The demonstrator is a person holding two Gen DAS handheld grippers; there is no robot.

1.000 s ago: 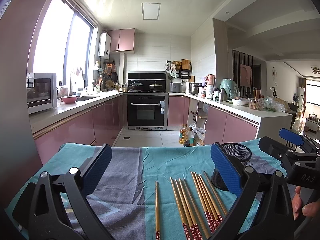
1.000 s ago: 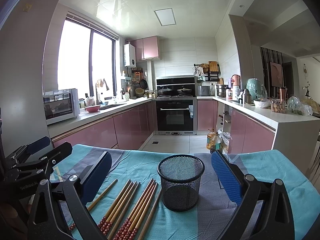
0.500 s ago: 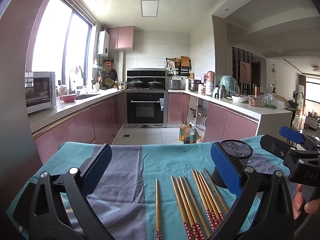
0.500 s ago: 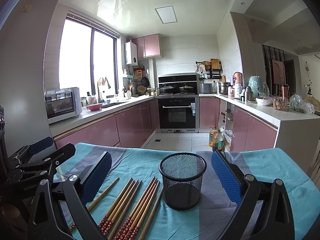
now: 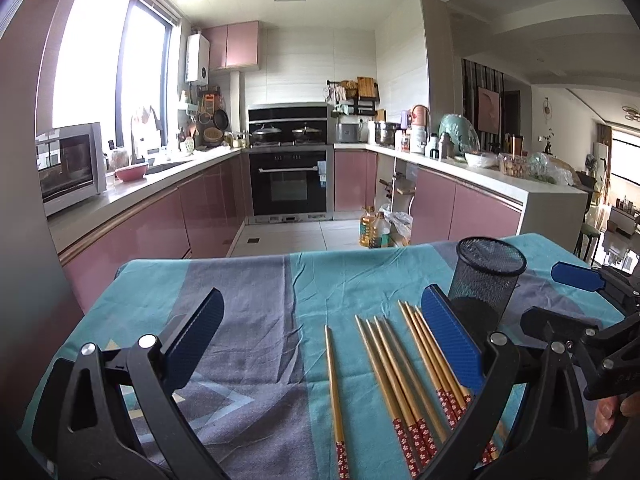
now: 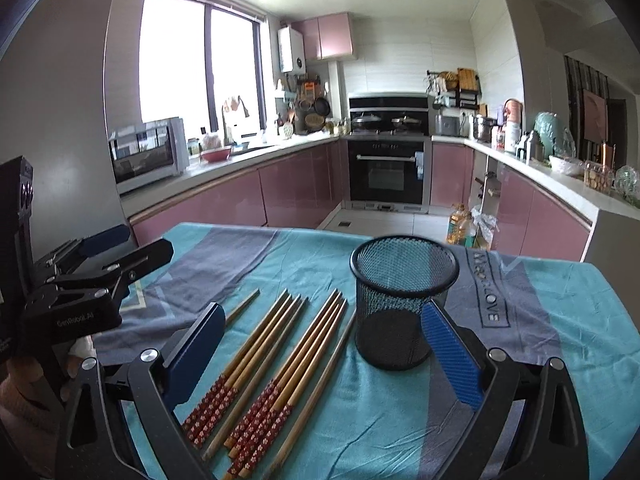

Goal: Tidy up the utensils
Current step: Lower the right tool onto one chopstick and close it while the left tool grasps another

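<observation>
Chopsticks lie flat on the cloth-covered counter, roughly parallel, their red patterned ends toward the cameras and their plain tips pointing away. In the right wrist view they form two loose bundles with a single stick on either side; one stick lies apart at the far left of the row, seen clearly in the left wrist view. The mesh cup, black and empty as far as the mesh shows, stands upright just beside the rightmost chopstick, on the right of the row.

The right tool hangs above the near end of the chopsticks with its blue pads spread wide; nothing is between them, and the cup stands just ahead of its right pad. The left tool is likewise wide open and empty, over the left part of the row, with the lone stick between its pads.

Step in hand, as judged: the approach before a first pickup; no chopstick is yet in the cup. The next move would call for lowering one tool over a stick or bundle, closing across the shafts, lifting, tilting the sticks upright and dropping them into the cup. Thin round shafts lying flat on cloth may roll or slip from the pads.
</observation>
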